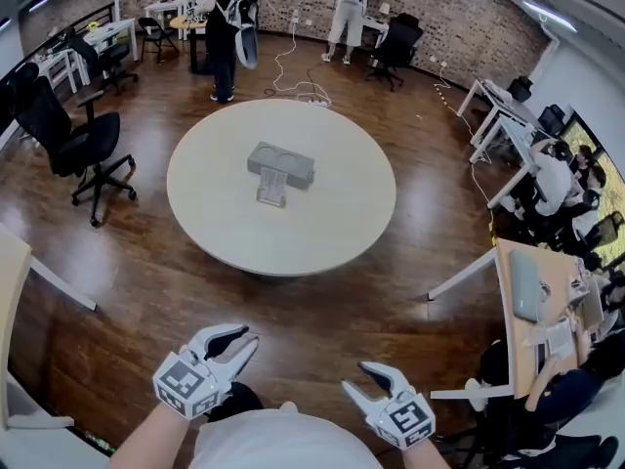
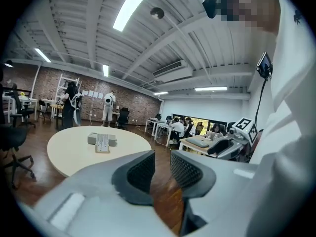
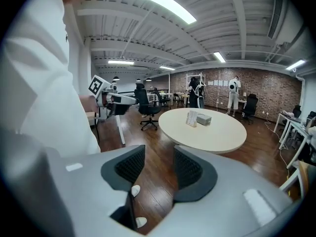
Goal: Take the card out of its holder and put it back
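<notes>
A grey card holder point(image 1: 281, 164) sits near the middle of the round cream table point(image 1: 225, 233), with a clear card point(image 1: 271, 190) standing at its near side. Both grippers hang low in front of my body, well short of the table, over the wooden floor. My left gripper point(image 1: 238, 345) is open with nothing between its jaws. My right gripper point(image 1: 359, 379) is also open and empty. The left gripper view shows its jaws point(image 2: 162, 169) apart, with the holder point(image 2: 102, 139) far off on the table. The right gripper view shows its jaws point(image 3: 159, 167) apart, the card point(image 3: 191, 118) distant.
A black office chair point(image 1: 80, 149) stands left of the table. Two people point(image 1: 223, 27) stand at the far brick wall near a white floor cable point(image 1: 298, 86). Desks with seated people point(image 1: 557, 179) line the right side. A desk corner point(image 1: 15, 272) juts in at left.
</notes>
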{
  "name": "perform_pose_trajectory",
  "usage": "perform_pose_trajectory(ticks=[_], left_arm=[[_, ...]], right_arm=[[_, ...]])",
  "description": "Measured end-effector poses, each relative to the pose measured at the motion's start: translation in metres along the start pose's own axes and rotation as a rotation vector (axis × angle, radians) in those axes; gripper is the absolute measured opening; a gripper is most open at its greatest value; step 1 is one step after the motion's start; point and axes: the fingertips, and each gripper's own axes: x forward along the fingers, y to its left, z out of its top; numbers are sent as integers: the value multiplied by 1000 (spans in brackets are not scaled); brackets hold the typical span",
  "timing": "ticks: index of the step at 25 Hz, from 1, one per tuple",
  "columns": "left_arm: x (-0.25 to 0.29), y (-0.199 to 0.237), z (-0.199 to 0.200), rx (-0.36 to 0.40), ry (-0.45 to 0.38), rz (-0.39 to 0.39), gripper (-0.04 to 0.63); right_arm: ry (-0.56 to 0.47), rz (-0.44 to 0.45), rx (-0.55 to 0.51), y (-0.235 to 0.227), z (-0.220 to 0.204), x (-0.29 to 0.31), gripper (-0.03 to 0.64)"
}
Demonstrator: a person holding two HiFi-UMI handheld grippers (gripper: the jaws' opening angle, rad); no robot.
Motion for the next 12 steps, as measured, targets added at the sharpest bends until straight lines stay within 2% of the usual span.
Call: perform_pose_trajectory(ticks=[2, 7, 12], left_arm=[[5, -16, -3, 14, -8, 12, 104], [-5, -48, -10, 3, 11, 44, 104], [-12, -58, -12, 22, 24, 75, 104]], right_arm=[[-10, 8, -8, -5, -18, -16, 184], [-18, 26, -23, -6, -29, -44, 179], [-90, 39, -47, -11, -19, -53, 175]])
